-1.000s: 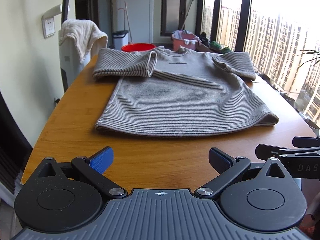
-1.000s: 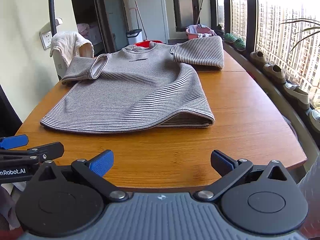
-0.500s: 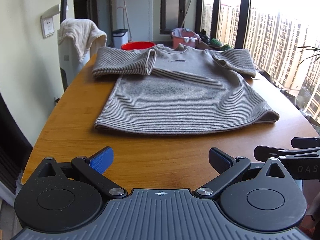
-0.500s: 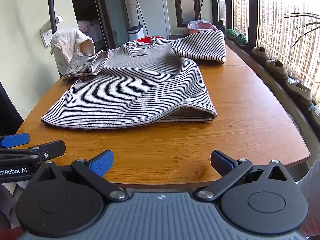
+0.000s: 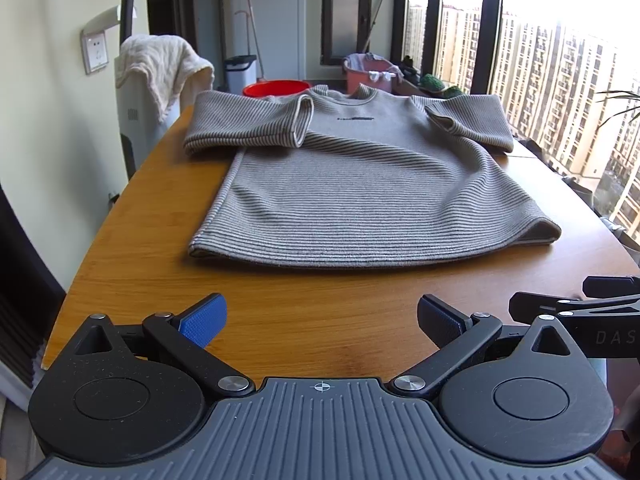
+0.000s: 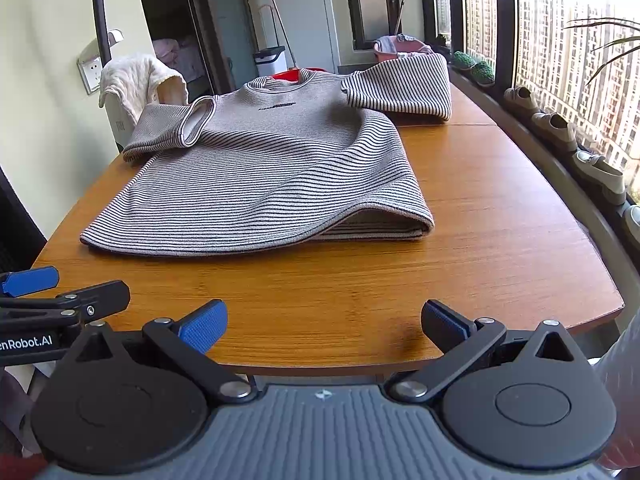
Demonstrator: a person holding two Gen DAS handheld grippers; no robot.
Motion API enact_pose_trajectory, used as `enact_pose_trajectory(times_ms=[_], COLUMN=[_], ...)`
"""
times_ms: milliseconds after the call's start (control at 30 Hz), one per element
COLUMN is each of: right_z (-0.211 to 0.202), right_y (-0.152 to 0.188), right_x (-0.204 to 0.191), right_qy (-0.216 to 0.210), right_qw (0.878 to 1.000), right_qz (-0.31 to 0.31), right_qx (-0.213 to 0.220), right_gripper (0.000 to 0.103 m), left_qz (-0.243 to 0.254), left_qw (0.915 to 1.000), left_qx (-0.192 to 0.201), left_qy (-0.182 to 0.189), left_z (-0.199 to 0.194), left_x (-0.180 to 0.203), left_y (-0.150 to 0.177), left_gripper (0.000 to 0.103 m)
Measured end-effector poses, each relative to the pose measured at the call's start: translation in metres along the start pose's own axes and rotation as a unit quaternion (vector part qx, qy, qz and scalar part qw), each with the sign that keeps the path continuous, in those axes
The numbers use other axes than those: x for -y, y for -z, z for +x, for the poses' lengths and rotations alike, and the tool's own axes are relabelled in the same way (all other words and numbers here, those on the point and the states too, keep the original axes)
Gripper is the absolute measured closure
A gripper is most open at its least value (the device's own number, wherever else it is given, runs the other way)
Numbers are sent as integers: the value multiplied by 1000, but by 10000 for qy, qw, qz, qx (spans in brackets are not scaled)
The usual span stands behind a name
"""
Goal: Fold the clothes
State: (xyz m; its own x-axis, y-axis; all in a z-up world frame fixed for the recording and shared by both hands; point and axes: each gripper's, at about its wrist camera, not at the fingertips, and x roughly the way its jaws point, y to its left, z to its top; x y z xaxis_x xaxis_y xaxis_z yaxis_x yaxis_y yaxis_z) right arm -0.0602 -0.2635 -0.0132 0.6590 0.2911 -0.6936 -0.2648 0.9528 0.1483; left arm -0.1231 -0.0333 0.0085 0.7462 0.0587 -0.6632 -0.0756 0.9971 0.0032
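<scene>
One grey, finely striped knit sweater (image 5: 360,184) spread flat on one orange-brown wooden table (image 5: 280,320), well ahead of both tongs, hem side nearest, collar farthest. Two sleeves folded inward over the chest: one ahead and to the left, cuff opening turned toward the middle, one ahead and to the right (image 6: 400,84). Near right hem corner lifted slightly, with a second layer of cloth visible beneath. Left gripper (image 5: 320,320) held low over the near table edge, two blue-padded fingers (image 5: 202,320) spread wide apart, nothing between them. Right gripper (image 6: 322,322) just beside it at the same edge, likewise gaping, with two blue pads and bare wood between. Beyond the table, far ahead: one red round plastic basin (image 5: 276,89), one pink laundry tub (image 5: 368,74), one white lidded bin (image 5: 240,70). Ahead to the left, one cream towel (image 5: 160,68) draped over a white unit. Off to the right along the window sill, three pale shoes (image 6: 560,128) counted clearly, a fourth partly visible at the edge, plus two green slippers (image 6: 474,66) farther ahead.
</scene>
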Motion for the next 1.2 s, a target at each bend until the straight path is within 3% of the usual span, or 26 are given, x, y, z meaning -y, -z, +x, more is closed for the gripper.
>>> enact_pose_trajectory(times_ms=[1200], right_z=[4], right_y=[1], right_x=[-5], right_qy=[7], right_qw=[10000], right_qz=[38], right_qx=[-43], right_gripper=[0], left_qz=[-24], left_qw=[10000], left_qx=[6], left_qy=[9], left_z=[-2], left_x=[0], left_y=[2], left_gripper=[0])
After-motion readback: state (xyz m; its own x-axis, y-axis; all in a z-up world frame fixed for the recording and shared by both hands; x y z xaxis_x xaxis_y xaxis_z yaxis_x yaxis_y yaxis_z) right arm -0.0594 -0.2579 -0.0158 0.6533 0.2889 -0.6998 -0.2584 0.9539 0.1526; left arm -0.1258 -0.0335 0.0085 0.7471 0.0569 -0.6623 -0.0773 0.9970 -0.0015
